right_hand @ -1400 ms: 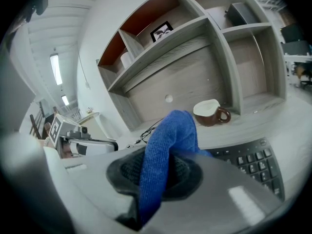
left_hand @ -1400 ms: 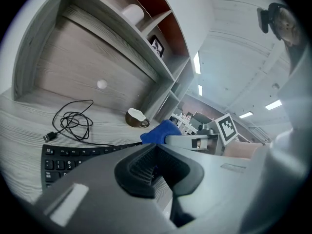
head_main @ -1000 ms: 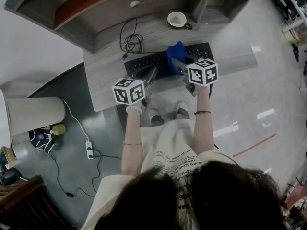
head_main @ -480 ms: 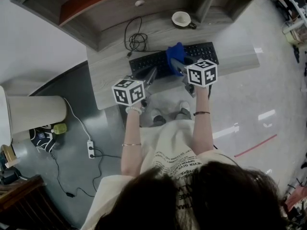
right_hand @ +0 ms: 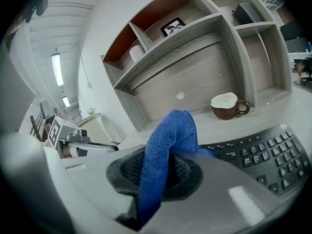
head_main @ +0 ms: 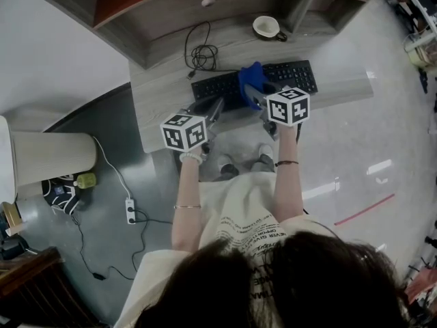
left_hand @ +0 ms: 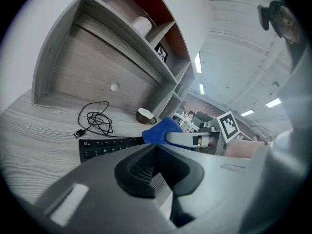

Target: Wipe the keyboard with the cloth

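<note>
A black keyboard [head_main: 290, 77] lies on the grey wooden desk [head_main: 160, 108]. A blue cloth [head_main: 250, 79] rests on the keyboard's middle, and my right gripper [head_main: 252, 91] is shut on it. In the right gripper view the cloth [right_hand: 163, 155] stands up between the jaws, with keys [right_hand: 263, 152] to its right. My left gripper [head_main: 216, 105] hovers at the keyboard's near left edge, shut with nothing in it. In the left gripper view the keyboard [left_hand: 105, 146] lies ahead and the cloth [left_hand: 161, 129] sits beyond the shut jaws.
A brown cup [head_main: 267, 26] stands behind the keyboard by the shelf unit [head_main: 205, 16]. A coiled black cable [head_main: 201, 59] lies at the back left of the desk. A power strip [head_main: 127, 211] and cords lie on the floor at left.
The right gripper and cloth have slid slightly left along the keyboard. The left gripper stays shut at the near left edge. The head view has shifted a little.
</note>
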Action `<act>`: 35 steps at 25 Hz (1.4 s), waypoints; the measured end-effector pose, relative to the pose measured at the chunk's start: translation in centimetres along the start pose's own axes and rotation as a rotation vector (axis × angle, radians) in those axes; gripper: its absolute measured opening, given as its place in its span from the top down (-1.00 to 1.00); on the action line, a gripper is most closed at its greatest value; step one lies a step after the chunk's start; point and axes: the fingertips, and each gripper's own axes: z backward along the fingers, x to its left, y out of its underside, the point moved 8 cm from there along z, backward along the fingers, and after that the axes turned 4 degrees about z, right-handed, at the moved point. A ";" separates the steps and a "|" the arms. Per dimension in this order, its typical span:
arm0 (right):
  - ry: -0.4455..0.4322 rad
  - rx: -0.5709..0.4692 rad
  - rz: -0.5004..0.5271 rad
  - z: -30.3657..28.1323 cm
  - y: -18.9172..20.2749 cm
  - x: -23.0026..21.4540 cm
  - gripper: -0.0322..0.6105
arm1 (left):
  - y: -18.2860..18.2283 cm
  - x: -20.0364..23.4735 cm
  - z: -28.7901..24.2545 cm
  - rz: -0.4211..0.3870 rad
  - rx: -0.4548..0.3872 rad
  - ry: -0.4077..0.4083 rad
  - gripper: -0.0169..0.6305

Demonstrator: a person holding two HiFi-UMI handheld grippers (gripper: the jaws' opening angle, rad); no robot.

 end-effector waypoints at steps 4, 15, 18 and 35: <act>0.000 -0.004 -0.004 -0.4 0.1 0.4 0.74 | -0.1 0.4 0.5 -0.001 -0.005 -0.005 0.96; -0.017 -0.009 -0.003 -1.8 0.4 2.4 0.74 | 0.2 1.4 2.4 -0.006 -0.002 -0.017 0.96; -0.022 -0.009 -0.004 -2.2 0.6 2.8 0.74 | 0.4 1.7 3.0 -0.005 -0.002 -0.022 0.96; -0.050 0.005 0.003 -4.7 0.9 5.0 0.74 | 0.9 3.9 6.0 0.018 -0.019 -0.066 0.96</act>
